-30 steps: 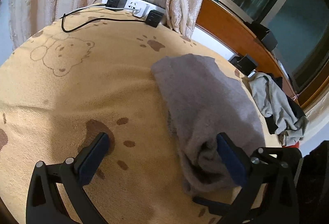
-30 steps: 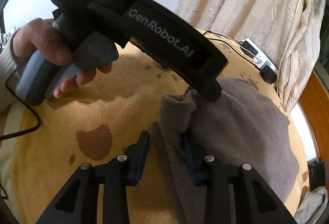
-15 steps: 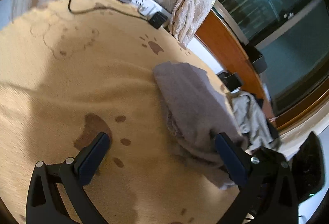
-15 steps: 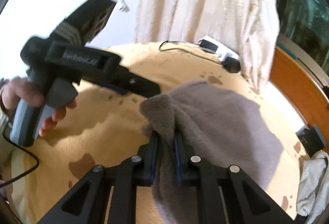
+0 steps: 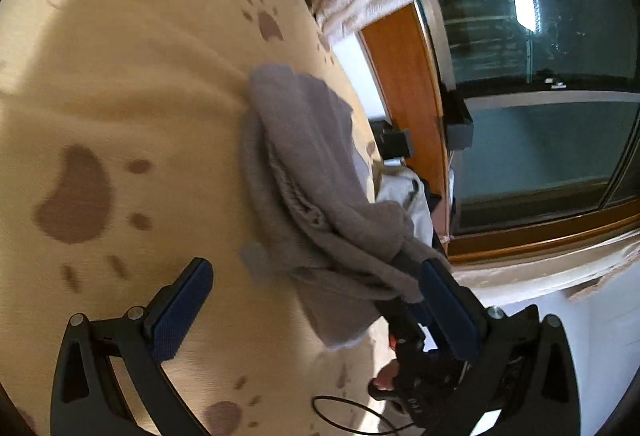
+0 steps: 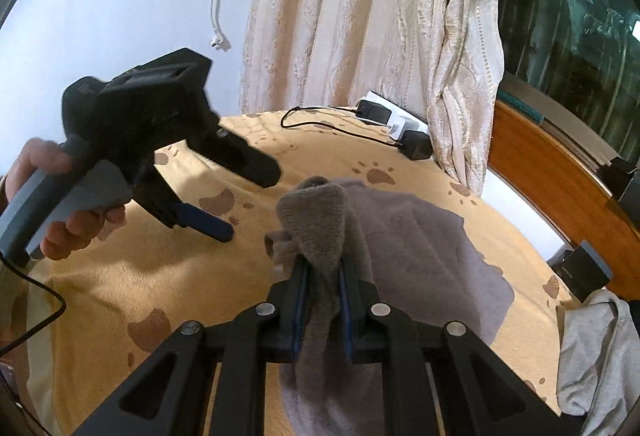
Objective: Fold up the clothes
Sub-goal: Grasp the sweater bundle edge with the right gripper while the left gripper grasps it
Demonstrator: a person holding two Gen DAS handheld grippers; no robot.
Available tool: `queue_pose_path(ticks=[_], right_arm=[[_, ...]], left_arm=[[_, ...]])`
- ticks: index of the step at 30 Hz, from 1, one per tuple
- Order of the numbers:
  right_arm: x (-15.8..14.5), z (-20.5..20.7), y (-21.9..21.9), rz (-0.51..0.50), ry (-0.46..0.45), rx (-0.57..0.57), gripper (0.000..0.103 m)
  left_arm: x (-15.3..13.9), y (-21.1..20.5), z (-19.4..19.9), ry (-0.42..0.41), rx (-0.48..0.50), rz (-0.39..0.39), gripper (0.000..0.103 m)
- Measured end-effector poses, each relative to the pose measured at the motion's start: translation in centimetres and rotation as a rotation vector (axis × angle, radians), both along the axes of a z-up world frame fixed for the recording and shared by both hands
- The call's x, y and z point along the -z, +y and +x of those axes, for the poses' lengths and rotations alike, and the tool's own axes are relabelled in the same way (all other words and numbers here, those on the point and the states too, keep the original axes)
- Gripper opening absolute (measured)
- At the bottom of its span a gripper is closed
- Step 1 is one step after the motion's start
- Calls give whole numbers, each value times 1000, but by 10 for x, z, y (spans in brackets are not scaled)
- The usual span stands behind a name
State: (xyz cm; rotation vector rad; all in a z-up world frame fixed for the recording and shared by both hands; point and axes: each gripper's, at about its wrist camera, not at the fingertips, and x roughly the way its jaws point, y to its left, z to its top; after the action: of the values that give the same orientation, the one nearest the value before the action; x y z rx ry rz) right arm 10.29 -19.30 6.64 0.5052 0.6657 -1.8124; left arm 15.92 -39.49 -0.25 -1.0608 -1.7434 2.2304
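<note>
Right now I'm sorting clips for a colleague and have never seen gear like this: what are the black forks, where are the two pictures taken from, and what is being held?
No robot here: a person holds a hand-held gripper in each hand, each with a fisheye camera looking along its two blue-padded fingers.

The right wrist view shows the right hand-held gripper shut on a bunched fold of the grey fleece garment, lifting that edge. Its jaws have just been closing on it. Further left, the person's hand holds the left hand-held gripper.

In the left wrist view, the left hand-held gripper is open and grips nothing.

The garment lies on a tan paw-print blanket. A pale grey garment sits at the edge, and a power strip by the curtain.
</note>
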Motion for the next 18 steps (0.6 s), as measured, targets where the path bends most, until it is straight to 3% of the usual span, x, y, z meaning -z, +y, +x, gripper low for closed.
queue_pose_path(ticks=[5,13,18], right_arm=[[-3,4,9,-18,4,1,16],[-4,3,17,-34,7,-1,9],[-2,-6,27,-72,-83,-10,10]], left_arm=[[5,7,-33,-54,51,77,103],[7,7,-70,-113,70,50,103],[9,8,-73,-102,68,39,103]])
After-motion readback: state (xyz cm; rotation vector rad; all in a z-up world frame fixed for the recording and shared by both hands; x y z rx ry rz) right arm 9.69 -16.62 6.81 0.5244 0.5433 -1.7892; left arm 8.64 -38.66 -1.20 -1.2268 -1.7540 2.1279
